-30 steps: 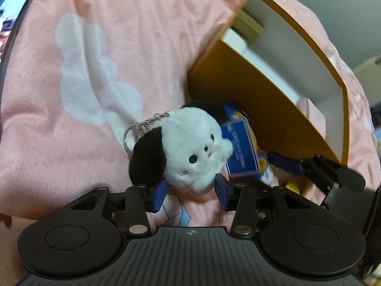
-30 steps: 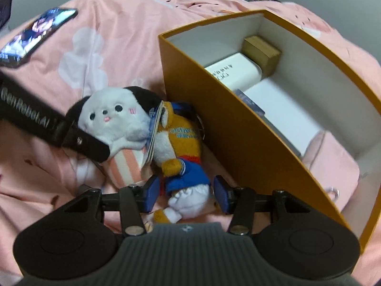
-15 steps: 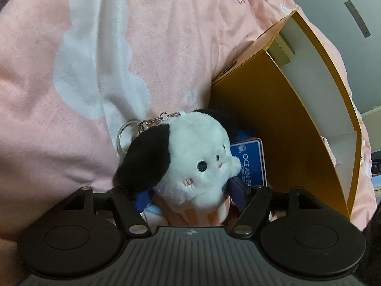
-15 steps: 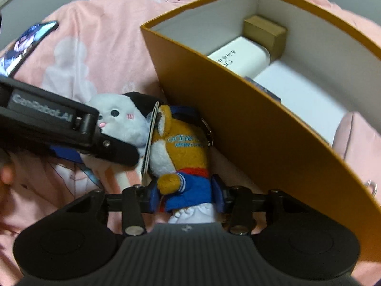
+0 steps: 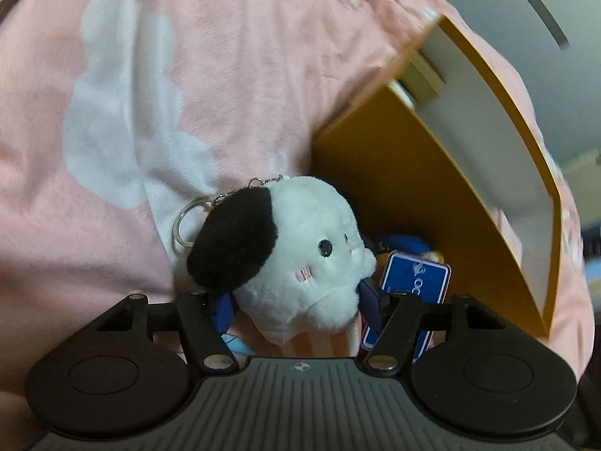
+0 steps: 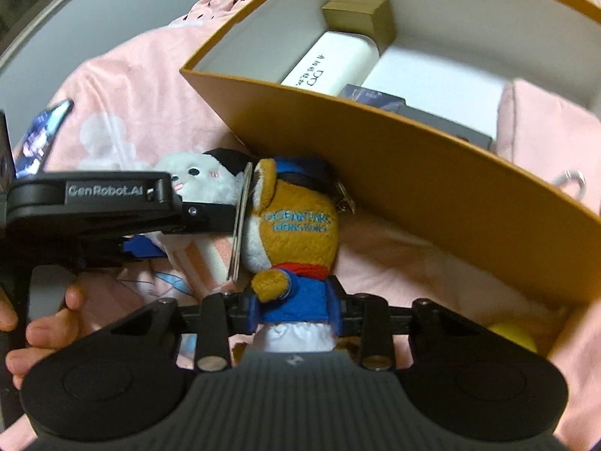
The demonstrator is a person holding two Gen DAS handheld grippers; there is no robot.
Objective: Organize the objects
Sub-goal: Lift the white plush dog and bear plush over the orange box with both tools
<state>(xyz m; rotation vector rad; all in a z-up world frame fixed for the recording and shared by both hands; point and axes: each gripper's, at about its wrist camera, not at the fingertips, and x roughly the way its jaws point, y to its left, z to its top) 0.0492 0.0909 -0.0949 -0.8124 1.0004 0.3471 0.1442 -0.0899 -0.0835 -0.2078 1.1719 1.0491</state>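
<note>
I am working on a bed in a home bedroom. A soft pink blanket (image 5: 233, 86) printed with white cloud shapes covers everything under me. Small plush keychain toys (image 6: 293, 225) lie on it beside an open orange keepsake box (image 6: 394, 158), and a phone (image 6: 41, 135) rests on the bedding nearby.

bear plush (image 6: 296, 221): "OCEAN PARK HONG KONG" | left gripper (image 6: 180, 221) body: "GenRobot.AI"
</note>
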